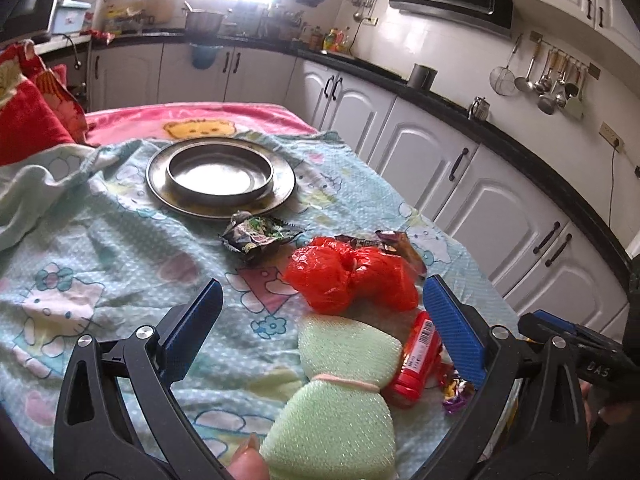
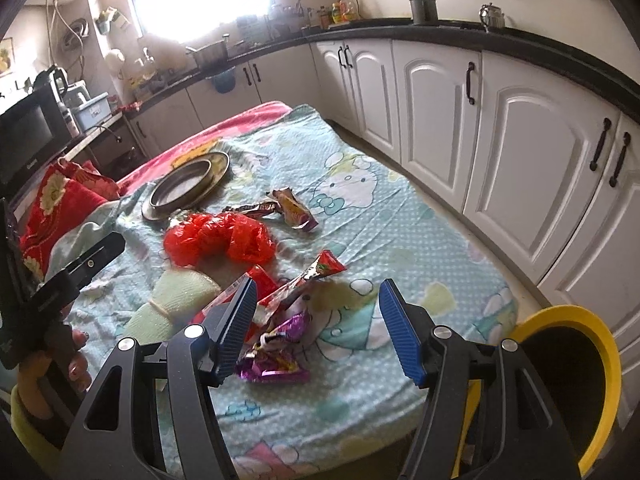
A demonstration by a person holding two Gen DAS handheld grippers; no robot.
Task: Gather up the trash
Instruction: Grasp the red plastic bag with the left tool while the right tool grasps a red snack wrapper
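Both tools look alike: the left gripper [image 1: 322, 316] and right gripper [image 2: 318, 328] have black angular arms with triangular cut-outs, round silver screws at the joints, and ribbed blue fingers [image 2: 400, 334]. The other tool's body carries white lettering. A hand [image 2: 74, 364] shows bare skin, painted nails and a yellow cuff.

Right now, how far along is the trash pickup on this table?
Nothing looks collected yet. Both tongs, left and right, are open and empty. The right tongs hover over the purple wrapper, likely the first pick. Still lying on the cloth: the red plastic bag, the red-tipped wrapper, the yellow snack wrapper and the dark wrapper. The yellow bin waits at the table's edge.
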